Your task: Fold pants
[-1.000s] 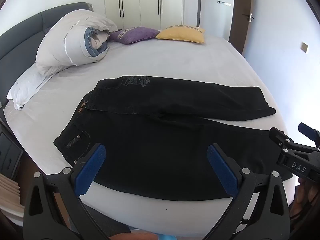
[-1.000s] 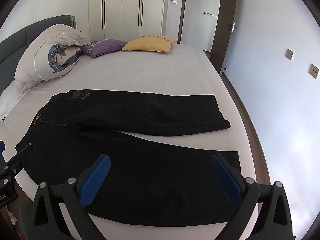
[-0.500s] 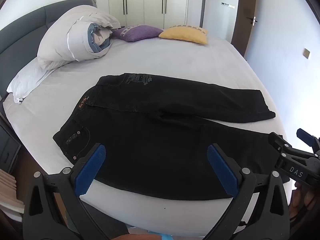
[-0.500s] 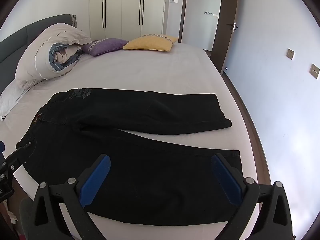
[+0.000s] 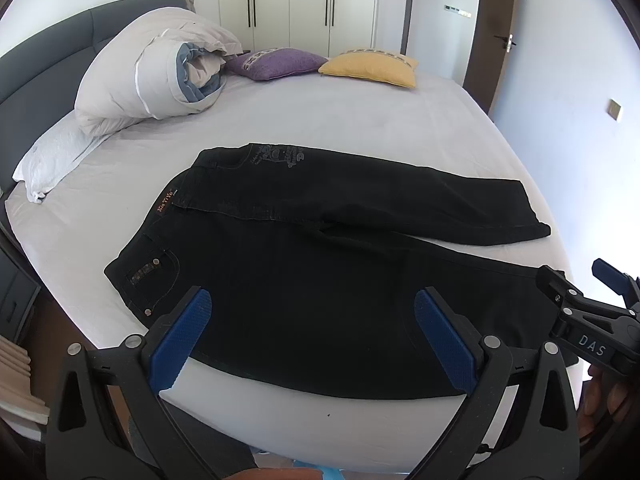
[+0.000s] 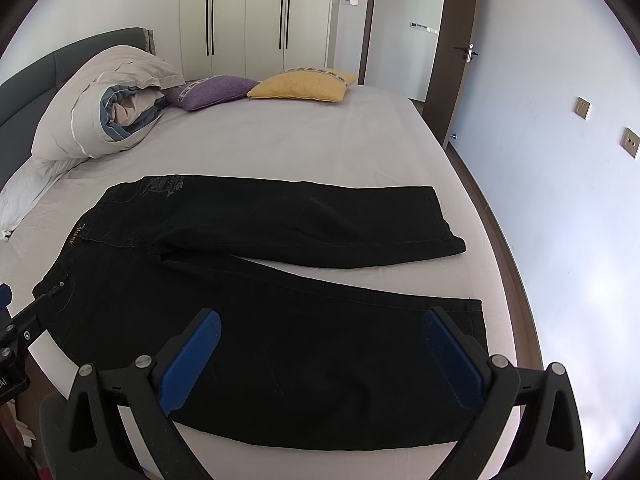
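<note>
Black pants [image 5: 320,264] lie flat on the white bed [image 5: 360,120], waist to the left, both legs spread apart to the right; they also show in the right wrist view [image 6: 280,280]. My left gripper [image 5: 312,336] is open and empty, held above the near edge of the waist and thigh. My right gripper [image 6: 320,360] is open and empty above the near leg, close to its hem. The right gripper also shows at the right edge of the left wrist view [image 5: 588,312].
A rolled duvet [image 5: 152,76] and white pillow [image 5: 52,156] lie at the bed's left. A purple cushion [image 5: 276,64] and a yellow cushion [image 5: 368,68] sit at the far end. A wardrobe [image 6: 256,16] and door [image 6: 456,48] stand behind.
Both grippers have lifted and tilted slightly, so the pants sit a little lower in each view. The pants have not moved. Both grippers stay open.
</note>
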Available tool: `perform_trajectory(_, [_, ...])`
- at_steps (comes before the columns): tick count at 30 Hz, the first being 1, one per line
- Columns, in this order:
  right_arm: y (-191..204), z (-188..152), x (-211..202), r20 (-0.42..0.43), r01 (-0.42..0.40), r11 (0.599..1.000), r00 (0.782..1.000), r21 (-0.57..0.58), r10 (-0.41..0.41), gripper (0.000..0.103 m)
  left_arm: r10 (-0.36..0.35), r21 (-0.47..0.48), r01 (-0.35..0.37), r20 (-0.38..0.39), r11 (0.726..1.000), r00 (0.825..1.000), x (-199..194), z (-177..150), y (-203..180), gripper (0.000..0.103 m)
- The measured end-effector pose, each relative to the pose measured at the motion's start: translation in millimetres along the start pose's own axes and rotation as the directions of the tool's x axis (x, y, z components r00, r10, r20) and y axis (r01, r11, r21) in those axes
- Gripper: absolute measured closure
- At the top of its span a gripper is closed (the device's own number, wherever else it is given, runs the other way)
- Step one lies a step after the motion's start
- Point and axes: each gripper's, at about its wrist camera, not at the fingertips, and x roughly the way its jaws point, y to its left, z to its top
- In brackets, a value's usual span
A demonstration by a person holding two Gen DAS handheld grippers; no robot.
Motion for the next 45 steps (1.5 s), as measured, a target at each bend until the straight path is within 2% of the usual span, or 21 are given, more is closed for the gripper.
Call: perform_trajectory(45, [21.8, -8.8, 0.6, -0.006, -0.005, 1.000, 1.000, -0.003, 0.005, 0.000, -0.014, -0.034, 0.014, -0.006, 0.999, 1.000, 0.9, -7.0, 6.1, 0.000])
